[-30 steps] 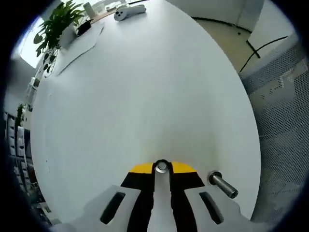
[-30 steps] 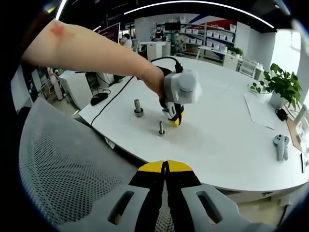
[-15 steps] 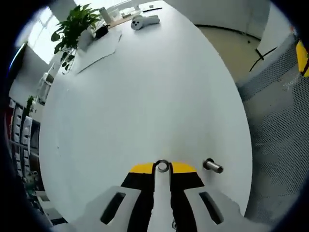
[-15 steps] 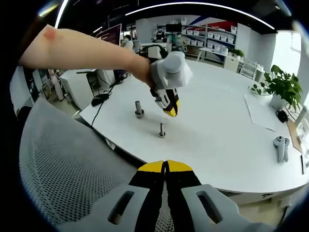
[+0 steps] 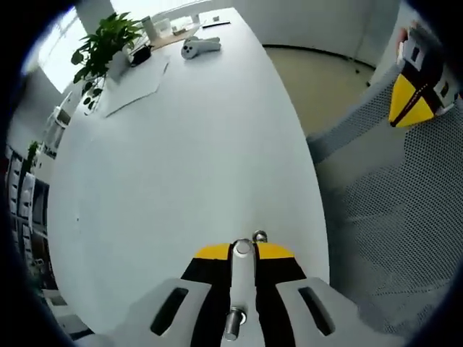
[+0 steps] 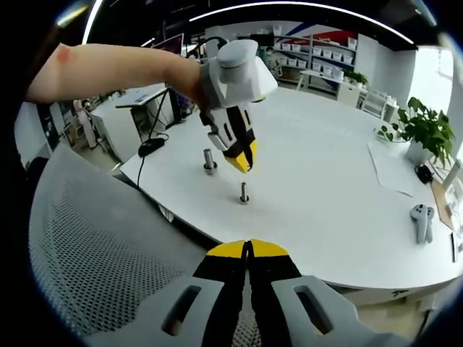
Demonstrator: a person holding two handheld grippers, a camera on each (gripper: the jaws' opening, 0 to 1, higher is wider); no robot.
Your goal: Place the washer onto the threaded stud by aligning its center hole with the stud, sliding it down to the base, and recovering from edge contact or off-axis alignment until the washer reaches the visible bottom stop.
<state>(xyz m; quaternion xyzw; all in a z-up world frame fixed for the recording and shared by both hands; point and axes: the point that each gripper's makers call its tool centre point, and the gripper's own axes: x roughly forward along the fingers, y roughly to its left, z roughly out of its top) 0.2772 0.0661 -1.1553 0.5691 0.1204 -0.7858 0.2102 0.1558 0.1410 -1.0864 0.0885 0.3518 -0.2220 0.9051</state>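
Note:
A small silver washer (image 5: 243, 248) sits pinched between the yellow tips of my left gripper (image 5: 243, 251), which is shut on it. In the right gripper view a person's hand holds that left gripper (image 6: 241, 162) tilted in the air, above and slightly left of the short threaded stud (image 6: 244, 192) on the white table (image 6: 333, 188). In the left gripper view the stud (image 5: 259, 236) peeks out just past the tips, to their right. A taller stud (image 6: 209, 160) stands further left. My right gripper (image 6: 248, 249) is shut on nothing, well back from the table over a mesh chair.
The grey mesh chair (image 6: 94, 246) lies between my right gripper and the table edge. A potted plant (image 6: 423, 126), a white controller (image 6: 419, 217) and a paper sheet (image 5: 134, 79) sit at the table's far end. The right gripper's yellow tip (image 5: 409, 108) shows at upper right.
The left gripper has risen from near the tabletop beside the short stud to a higher, tilted pose above it, still holding the washer. The right gripper has stayed put.

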